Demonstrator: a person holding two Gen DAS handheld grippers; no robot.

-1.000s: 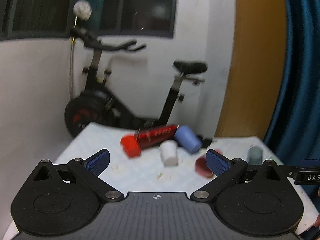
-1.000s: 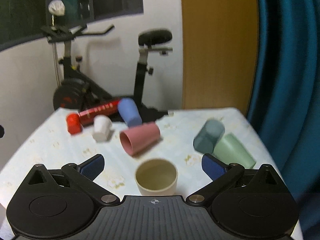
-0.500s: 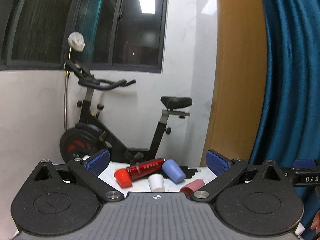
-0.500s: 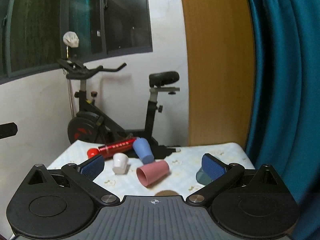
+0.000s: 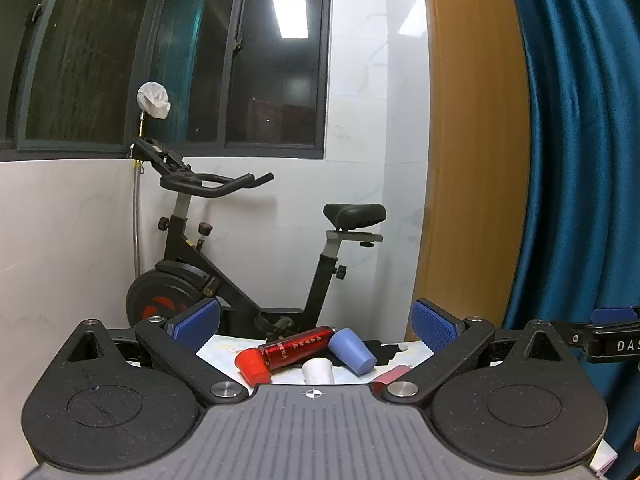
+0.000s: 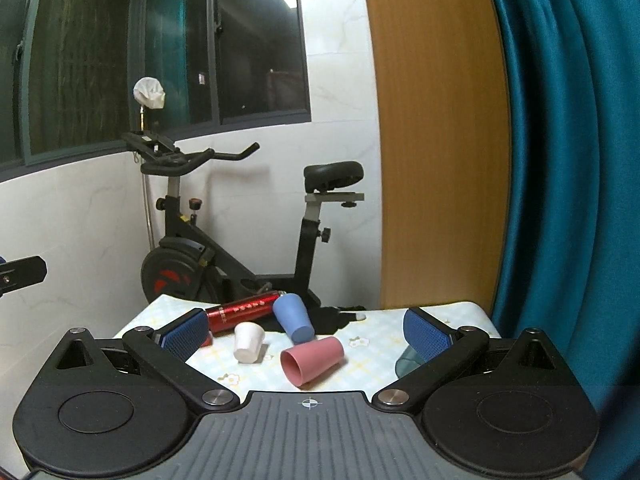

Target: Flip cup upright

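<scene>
Pink cup (image 6: 312, 360): on its side, mid-table (image 6: 372, 330); light, stiff, smooth. Grip your tongs across its wall.
Left tongs (image 5: 316, 326): released, empty.
Right tongs (image 6: 306, 330): released, empty.

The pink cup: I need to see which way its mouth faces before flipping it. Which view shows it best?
The right wrist view. There the pink cup lies on its side in full sight, mouth toward the camera and slightly left. The left wrist view shows only a sliver of it, behind that gripper's finger linkage.
</scene>
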